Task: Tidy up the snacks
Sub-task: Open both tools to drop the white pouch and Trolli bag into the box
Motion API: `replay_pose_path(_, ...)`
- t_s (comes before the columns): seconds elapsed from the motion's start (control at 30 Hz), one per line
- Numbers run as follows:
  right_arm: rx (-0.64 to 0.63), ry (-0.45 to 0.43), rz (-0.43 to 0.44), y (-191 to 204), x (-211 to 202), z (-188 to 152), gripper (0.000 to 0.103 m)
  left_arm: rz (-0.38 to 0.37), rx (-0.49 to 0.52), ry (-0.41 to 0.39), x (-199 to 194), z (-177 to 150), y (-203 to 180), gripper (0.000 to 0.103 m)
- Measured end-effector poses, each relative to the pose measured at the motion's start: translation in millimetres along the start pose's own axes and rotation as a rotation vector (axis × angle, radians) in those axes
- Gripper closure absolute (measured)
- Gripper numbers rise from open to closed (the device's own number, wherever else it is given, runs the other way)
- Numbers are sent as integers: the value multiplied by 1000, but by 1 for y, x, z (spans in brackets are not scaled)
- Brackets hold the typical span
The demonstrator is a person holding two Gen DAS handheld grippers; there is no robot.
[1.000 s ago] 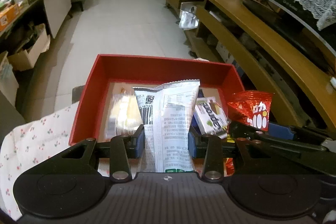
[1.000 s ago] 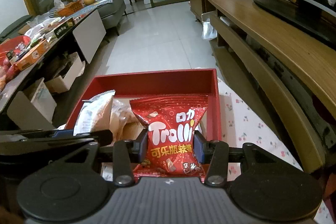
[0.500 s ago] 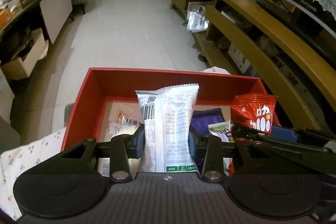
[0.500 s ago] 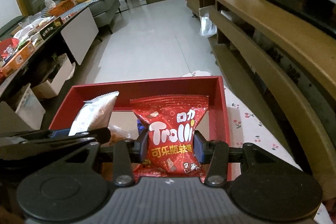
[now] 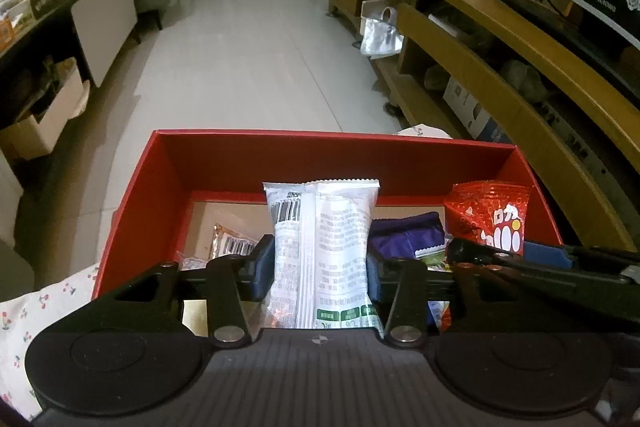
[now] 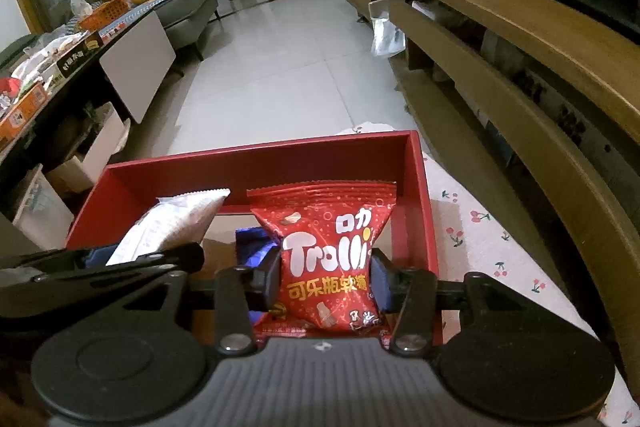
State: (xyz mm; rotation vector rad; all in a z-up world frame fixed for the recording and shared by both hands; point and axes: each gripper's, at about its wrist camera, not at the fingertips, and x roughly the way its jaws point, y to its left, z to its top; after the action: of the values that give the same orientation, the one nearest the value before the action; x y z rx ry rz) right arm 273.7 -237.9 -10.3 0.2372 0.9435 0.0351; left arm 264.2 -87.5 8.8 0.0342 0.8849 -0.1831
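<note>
Left gripper (image 5: 320,267): fingers clenched on upright white snack packet (image 5: 322,247).
Right gripper (image 6: 325,281): fingers grasping red Trolli bag (image 6: 326,251).
Red box (image 5: 340,157): beneath both, holding purple packet (image 5: 404,237).

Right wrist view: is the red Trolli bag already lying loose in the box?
No, the red Trolli bag is clamped between the right gripper fingers above the red box.

The right gripper (image 6: 325,277) clamps a red Trolli packet (image 6: 326,251) above the red box (image 6: 256,163); left, a white packet (image 6: 168,227), seemingly held too.
</note>
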Motion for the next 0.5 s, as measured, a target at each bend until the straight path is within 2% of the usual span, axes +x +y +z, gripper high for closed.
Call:
replay_pose_path(0.17, 0, -18, 13, 1, -7, 2, 50, -22, -38, 6, -8, 4, 7, 44)
replay_pose_path(0.33, 20, -19, -2, -4, -10, 4, 50, -25, -39, -5, -13, 5, 5, 30)
replay_pose_path(0.5, 34, -13, 2, -8, -15, 5, 50, -30, -29, -8, -20, 4, 2, 27)
